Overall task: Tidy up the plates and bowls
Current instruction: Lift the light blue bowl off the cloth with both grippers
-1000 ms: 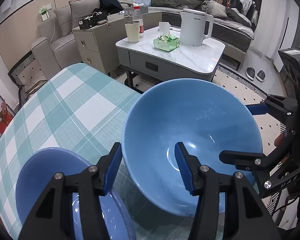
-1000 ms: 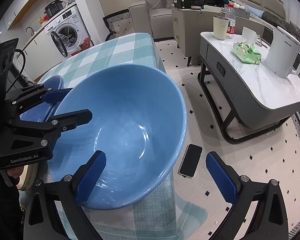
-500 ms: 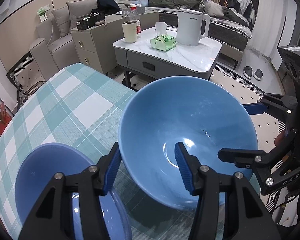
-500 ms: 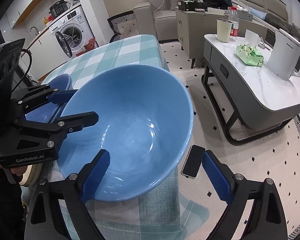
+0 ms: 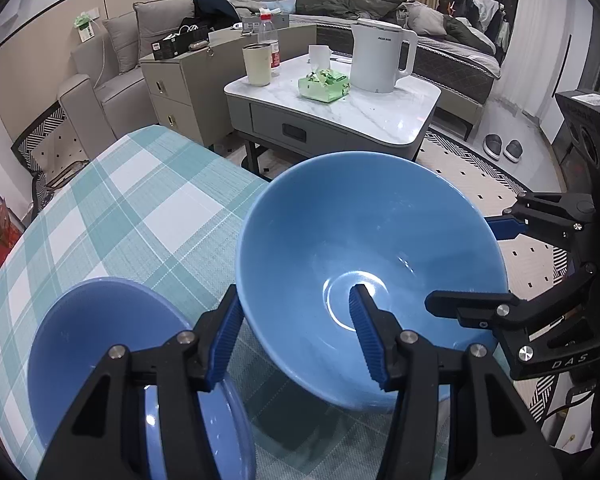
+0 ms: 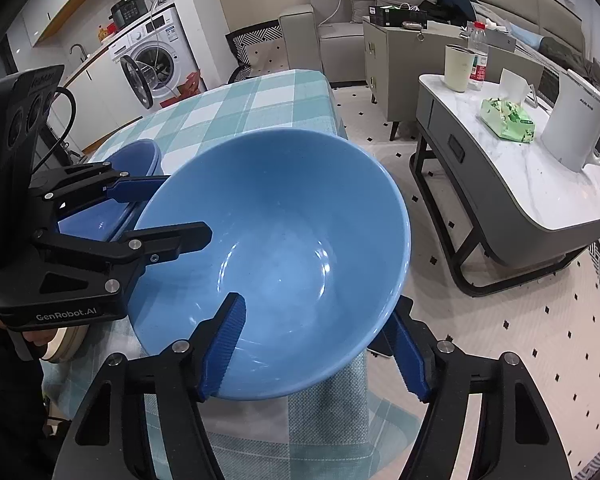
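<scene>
The left wrist view shows the large light blue bowl point(image 5: 364, 264) on the checked tablecloth point(image 5: 132, 216), near the table corner that faces the white coffee table point(image 5: 380, 116). The left gripper point(image 5: 296, 336) holds the wall of this bowl: one blue pad is against the outside and the other pad is inside, near the bottom ring. To the left of the large bowl, close to it, there is a darker blue bowl point(image 5: 96, 344), partly hidden by the gripper's fingers. In this view the right gripper point(image 5: 496, 264) comes in from the right side of the large bowl, with one finger point(image 5: 464, 308) over its inside and one pad outside the rim.

The right wrist view shows what the first one cannot: the right gripper point(image 6: 320, 344) has its two pads on both sides of the near rim of the large bowl point(image 6: 276, 248), one inside and one outside. Its jaws have just been closing around this rim; I cannot tell if the pads already press on it. Only here you see a dark phone point(image 6: 380, 348) on the floor just behind the large bowl's edge, and a washing machine point(image 6: 156, 64) far behind it. The darker bowl point(image 6: 140, 156) appears behind the left gripper point(image 6: 168, 208).
</scene>
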Tool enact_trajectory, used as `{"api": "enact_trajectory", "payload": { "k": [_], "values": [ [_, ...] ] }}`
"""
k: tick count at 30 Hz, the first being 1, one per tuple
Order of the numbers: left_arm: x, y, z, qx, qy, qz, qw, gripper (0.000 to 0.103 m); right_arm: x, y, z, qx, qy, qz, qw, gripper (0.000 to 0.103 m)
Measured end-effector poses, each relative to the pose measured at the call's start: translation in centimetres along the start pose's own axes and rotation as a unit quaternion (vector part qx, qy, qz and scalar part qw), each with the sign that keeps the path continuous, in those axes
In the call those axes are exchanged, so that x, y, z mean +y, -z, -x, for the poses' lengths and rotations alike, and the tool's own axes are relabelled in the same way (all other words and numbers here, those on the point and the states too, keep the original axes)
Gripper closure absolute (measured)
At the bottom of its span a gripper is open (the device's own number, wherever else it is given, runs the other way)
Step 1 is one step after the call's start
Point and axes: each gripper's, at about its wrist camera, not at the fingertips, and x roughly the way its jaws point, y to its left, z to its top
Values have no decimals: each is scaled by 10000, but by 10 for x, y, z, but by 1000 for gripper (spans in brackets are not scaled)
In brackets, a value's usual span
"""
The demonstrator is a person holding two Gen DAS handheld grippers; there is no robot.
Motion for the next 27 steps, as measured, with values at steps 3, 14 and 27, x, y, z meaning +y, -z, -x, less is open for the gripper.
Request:
{"api": "enact_trajectory", "payload": {
  "k": [3, 14, 27],
  "values": [
    [-1, 1, 1, -5, -18, -2, 10000, 50, 2, 0, 2, -29, 83, 36, 10000, 36],
    [-2, 2, 2, 10, -94, 112, 9999, 53, -3, 0, 4, -128, 279, 18, 9995, 50],
    [-3, 1, 5, -10, -162, 170, 9997, 56, -4, -3, 6, -192, 451, 27, 9988, 58]
  ]
}}
